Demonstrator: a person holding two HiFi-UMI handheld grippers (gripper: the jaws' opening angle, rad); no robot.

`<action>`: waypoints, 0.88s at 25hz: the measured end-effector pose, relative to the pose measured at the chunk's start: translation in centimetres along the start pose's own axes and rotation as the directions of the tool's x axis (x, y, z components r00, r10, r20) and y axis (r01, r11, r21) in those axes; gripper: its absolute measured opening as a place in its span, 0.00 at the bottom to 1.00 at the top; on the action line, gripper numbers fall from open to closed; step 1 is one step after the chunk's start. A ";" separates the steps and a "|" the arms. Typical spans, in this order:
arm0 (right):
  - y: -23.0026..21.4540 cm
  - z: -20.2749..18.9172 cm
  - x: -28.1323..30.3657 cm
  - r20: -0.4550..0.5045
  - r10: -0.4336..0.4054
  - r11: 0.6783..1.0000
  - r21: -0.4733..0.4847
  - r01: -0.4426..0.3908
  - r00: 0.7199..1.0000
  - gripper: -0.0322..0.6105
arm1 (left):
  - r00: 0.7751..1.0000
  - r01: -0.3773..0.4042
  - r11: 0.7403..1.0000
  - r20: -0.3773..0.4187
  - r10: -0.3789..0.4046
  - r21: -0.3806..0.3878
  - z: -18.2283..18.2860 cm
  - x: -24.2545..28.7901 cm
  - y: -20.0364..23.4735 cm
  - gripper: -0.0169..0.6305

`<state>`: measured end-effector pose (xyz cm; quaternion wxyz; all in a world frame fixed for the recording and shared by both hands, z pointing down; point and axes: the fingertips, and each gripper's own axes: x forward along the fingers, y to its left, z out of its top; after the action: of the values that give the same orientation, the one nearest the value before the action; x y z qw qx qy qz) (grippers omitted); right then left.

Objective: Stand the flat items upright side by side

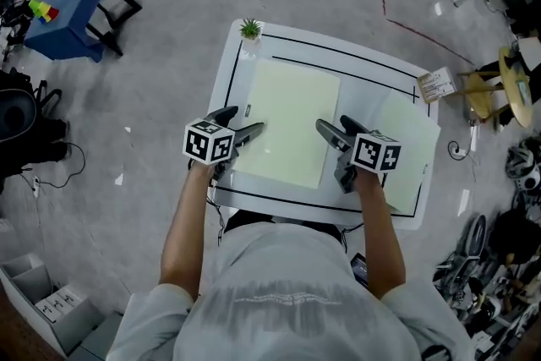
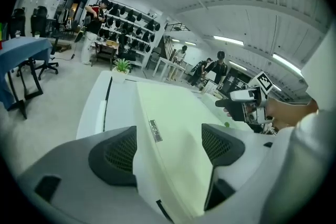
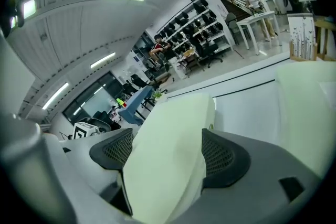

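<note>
Left gripper [image 2: 169,147]: jaws spread wide, nothing pinched. The 9 o'clock long edge of the centre sheet [image 2: 176,107] runs between them, with one pad over bare table [image 2: 118,99] and the other over the sheet. Neither presses.

Right gripper [image 3: 165,152]: jaws also apart. The sheet's near corner shows between them, unclamped.

In the head view the centre sheet lies flat mid-table, with the grippers at about its 8 and 4 o'clock. The second sheet [image 1: 406,139] lies flat at its 3 o'clock, near it. A small label [image 1: 248,110] sits just beside the centre sheet's 9 o'clock edge. A plant [image 1: 250,30] stands at the table's 11 o'clock corner.

Handling, judged:
- **Material:** pale, thickish, rounded edges, so probably light foam or padded board with some give. It would likely bow if lifted by one corner.
- **Grip:** the matt face should hold fine, but the glossy table may let the sheet skid when a jaw pushes under.
- **Where to hold:** both long edges about halfway along, one jaw slid beneath.
- **Upright:** on its thin edge it probably tips, so it needs support until the second sheet stands beside it.
</note>
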<state>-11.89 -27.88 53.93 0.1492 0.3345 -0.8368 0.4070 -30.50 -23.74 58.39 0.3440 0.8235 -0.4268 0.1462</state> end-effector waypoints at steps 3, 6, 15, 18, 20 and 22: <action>-0.9 -1.0 0.7 -0.009 -0.034 0.998 0.045 0.035 0.999 0.68 | 0.999 0.020 1.000 -0.027 -0.021 -0.018 -0.6 0.9 0.9 0.63; -2.1 -2.0 1.5 -0.021 -0.060 0.991 0.116 0.062 0.998 0.68 | 0.998 0.056 0.997 -0.033 -0.058 -0.054 -0.8 1.8 1.4 0.65; -4.3 -4.2 4.6 -0.056 -0.078 0.968 0.233 0.089 0.995 0.69 | 0.983 0.161 0.978 -0.069 -0.171 -0.130 -2.2 3.3 1.3 0.68; -4.7 -5.1 5.5 -0.071 -0.066 0.965 0.250 0.082 0.995 0.70 | 0.976 0.186 0.974 -0.094 -0.198 -0.128 -2.4 3.6 1.0 0.68; -4.9 -5.2 5.7 -0.059 -0.046 0.965 0.254 0.059 0.997 0.70 | 0.971 0.197 0.974 -0.116 -0.210 -0.114 -2.7 3.9 0.6 0.68; -4.8 -5.0 5.8 -0.034 -0.028 0.969 0.243 0.036 0.999 0.71 | 0.969 0.199 0.973 -0.123 -0.213 -0.115 -2.8 4.0 0.6 0.68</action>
<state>-12.94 -28.63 62.88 0.1263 0.3574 -0.7726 0.5093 -28.44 -24.43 62.84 0.4268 0.8331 -0.3216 0.1427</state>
